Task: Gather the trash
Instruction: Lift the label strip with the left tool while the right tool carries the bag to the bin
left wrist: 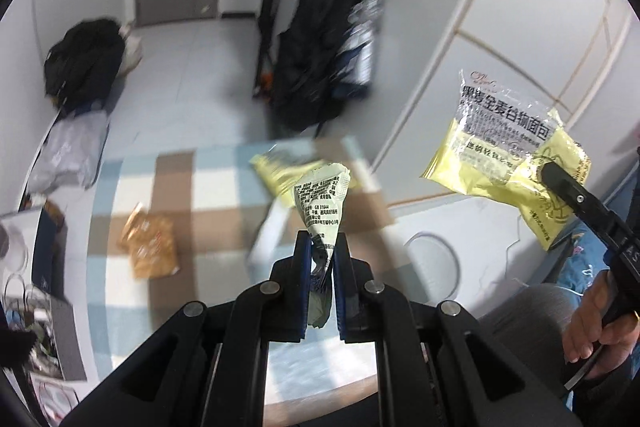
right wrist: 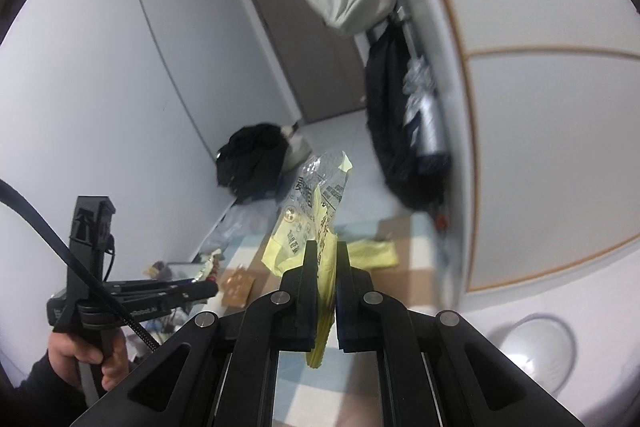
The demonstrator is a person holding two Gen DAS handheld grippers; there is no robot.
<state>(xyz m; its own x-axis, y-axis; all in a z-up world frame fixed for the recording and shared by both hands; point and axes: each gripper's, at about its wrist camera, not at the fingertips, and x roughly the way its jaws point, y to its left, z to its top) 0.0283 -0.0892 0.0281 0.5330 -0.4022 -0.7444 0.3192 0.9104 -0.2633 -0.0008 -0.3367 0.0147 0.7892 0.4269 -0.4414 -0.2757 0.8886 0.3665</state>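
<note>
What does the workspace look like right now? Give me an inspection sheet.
Surface: checked blue, white and brown table.
Job's things: green-white wrapper and yellow bread bag both lifted; orange snack packet and another yellow wrapper lie on the table.
Clutter: papers and boxes at the table's left edge.
Grippers: left gripper shut on green-white wrapper; right gripper shut on yellow bread bag.
Cables: black cable by the left gripper.
Surroundings: brown door, hanging black coat, black bag on floor.
</note>
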